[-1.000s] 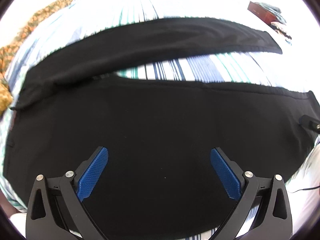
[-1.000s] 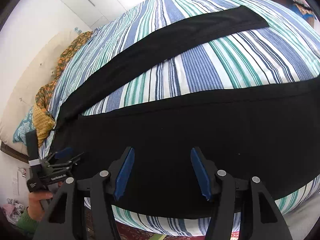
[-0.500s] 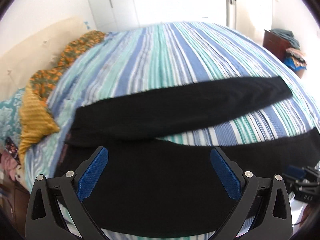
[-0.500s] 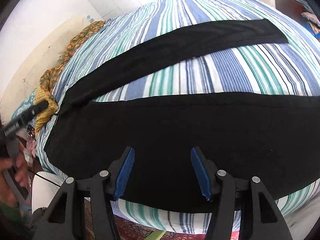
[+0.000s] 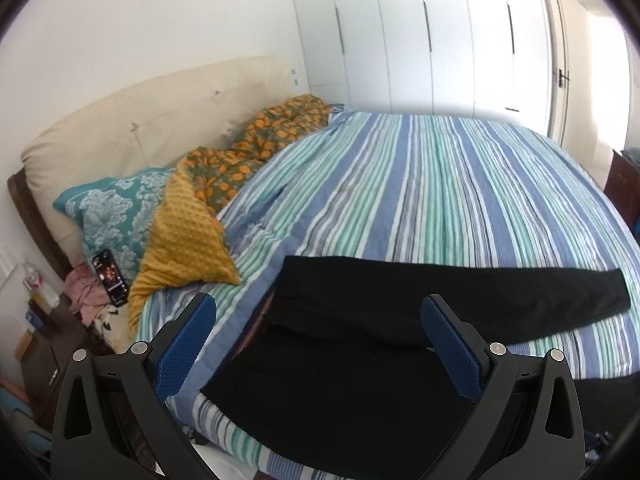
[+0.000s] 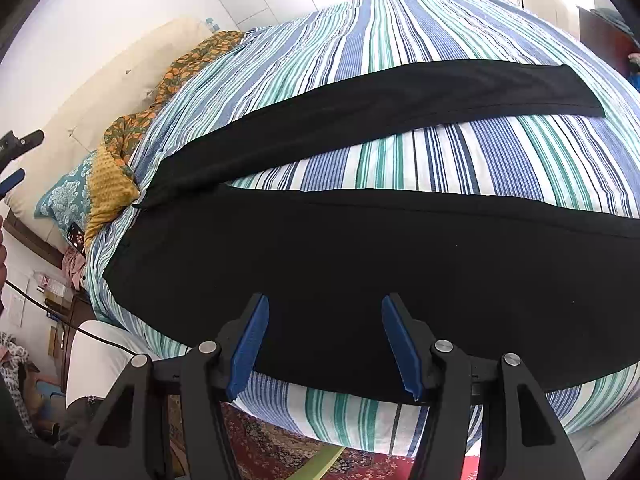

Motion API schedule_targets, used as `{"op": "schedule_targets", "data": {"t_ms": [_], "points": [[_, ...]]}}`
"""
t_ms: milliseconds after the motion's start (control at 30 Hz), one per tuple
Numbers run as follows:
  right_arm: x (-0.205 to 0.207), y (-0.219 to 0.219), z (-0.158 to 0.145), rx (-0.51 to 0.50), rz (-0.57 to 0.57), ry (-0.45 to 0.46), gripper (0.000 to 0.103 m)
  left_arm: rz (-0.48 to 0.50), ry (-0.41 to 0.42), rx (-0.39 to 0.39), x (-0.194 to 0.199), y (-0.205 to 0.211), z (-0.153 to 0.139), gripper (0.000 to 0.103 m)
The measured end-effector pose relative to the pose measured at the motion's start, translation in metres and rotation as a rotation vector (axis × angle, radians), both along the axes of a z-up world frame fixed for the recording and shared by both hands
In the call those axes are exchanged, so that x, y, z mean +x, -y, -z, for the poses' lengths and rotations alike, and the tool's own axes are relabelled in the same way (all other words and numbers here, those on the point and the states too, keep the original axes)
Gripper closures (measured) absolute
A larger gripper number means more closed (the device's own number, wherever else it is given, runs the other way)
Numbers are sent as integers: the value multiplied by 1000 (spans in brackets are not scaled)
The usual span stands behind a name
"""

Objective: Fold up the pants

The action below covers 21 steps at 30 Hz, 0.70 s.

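Note:
Black pants (image 6: 360, 264) lie spread flat on the striped bed, legs apart in a V: the near leg runs along the bed's front edge, the far leg (image 6: 400, 108) stretches to the right. In the left wrist view the pants (image 5: 360, 384) lie at the bed's near edge. My left gripper (image 5: 320, 348) is open and empty, raised above the waist end. My right gripper (image 6: 324, 344) is open and empty, just above the near leg's front edge. The left gripper's tip (image 6: 16, 160) shows at the right view's left edge.
The striped bedspread (image 5: 440, 184) covers the bed. Pillows and a yellow-orange blanket (image 5: 192, 236) lie by the cream headboard at left, with a phone (image 5: 110, 276) beside them. White wardrobe doors (image 5: 420, 32) stand behind. A patterned rug (image 6: 280, 452) lies below the bed's front edge.
My left gripper has lifted and tilted up from close over the pants, now looking across the bed to the headboard and wardrobe. My right gripper has stayed nearly still.

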State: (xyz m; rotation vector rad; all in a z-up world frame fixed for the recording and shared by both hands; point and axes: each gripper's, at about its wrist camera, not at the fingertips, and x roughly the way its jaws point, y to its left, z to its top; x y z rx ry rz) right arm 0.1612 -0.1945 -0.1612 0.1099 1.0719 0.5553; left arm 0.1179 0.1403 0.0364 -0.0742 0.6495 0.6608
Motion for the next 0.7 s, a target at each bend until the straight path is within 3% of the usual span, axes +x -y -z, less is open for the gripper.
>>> {"op": "schedule_targets", "data": {"t_ms": [300, 700], "points": [[-12, -12, -17, -13, -44, 47, 44, -103, 154, -22, -42, -26, -51, 1], [-19, -15, -24, -3, -58, 58, 44, -147, 160, 43, -49, -29, -67, 1]]}}
